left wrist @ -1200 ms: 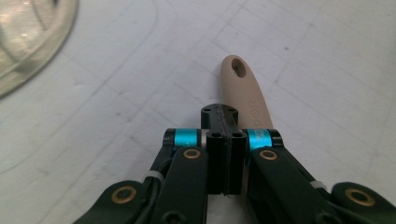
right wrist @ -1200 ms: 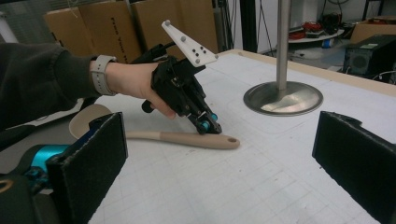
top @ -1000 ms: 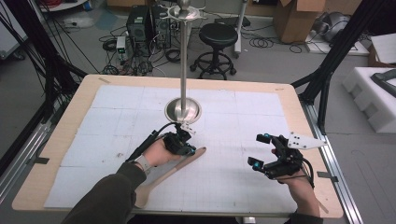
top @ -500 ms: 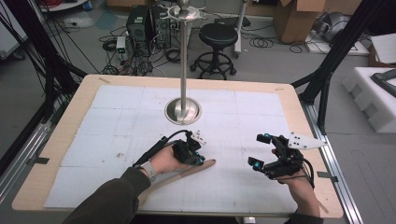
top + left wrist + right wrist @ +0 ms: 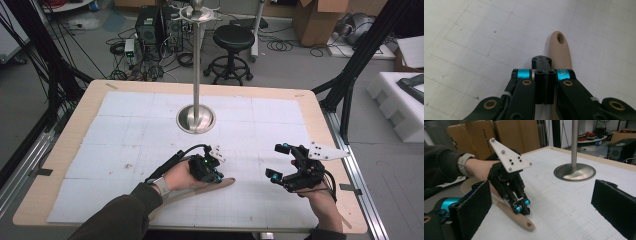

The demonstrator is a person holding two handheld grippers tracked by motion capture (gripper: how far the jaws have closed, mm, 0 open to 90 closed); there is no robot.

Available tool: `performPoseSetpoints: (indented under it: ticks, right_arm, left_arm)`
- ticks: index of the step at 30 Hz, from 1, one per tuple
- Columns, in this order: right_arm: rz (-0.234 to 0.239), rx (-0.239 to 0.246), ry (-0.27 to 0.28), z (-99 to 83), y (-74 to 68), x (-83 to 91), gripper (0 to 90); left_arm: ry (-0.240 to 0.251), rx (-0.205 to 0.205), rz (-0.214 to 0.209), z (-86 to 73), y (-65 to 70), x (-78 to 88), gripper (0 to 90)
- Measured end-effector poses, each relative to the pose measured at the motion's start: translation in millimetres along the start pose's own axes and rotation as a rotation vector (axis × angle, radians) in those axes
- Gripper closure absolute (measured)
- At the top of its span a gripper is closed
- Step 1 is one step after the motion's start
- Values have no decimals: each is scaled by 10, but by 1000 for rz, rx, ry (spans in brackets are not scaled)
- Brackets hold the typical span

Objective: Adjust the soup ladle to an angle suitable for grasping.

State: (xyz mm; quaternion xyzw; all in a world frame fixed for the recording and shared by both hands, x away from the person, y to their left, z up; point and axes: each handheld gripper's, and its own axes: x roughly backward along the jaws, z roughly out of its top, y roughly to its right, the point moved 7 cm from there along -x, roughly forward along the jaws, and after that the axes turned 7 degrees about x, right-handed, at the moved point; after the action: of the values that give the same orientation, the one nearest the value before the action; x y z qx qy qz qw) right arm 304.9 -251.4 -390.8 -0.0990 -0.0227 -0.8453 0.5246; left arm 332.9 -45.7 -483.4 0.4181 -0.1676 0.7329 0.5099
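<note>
Lower centre of the high view, the left tool point(image 5: 216, 172) is clamped shut beside the spatula point(image 5: 222, 183) lying on the desk point(image 5: 150, 130), right tool point(image 5: 283, 162) gaping empty; next, probably reopen to grasp its handle

A light wooden table point(image 5: 330, 150) carries a white gridded mat point(image 5: 125, 135) that covers most of its top, leaving a bare wood border. On the mat's far middle stands a metal pole stand point(image 5: 196, 119) on a round base. Nearer the front edge a beige wooden utensil point(image 5: 220, 184) lies flat on the mat, its handle end pierced by a hole.
</note>
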Motion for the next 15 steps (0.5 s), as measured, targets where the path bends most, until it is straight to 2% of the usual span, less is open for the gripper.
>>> performPoseSetpoints:
  ticks: [4,6,11,15]
  right_arm:
    - [-3,2,-1,-6,8,-1,22]
    - [-2,3,-2,-7,6,-3,22]
    - [0,0,-7,-10,-3,-7,22]
    - [-2,3,-7,-10,-4,-5,22]
  left_arm:
    - [19,-4,14,21,28,66,885]
    - [32,-11,7,33,61,132,859]
    - [63,-56,-9,34,173,330,755]
    - [82,-63,-16,-18,242,459,699]
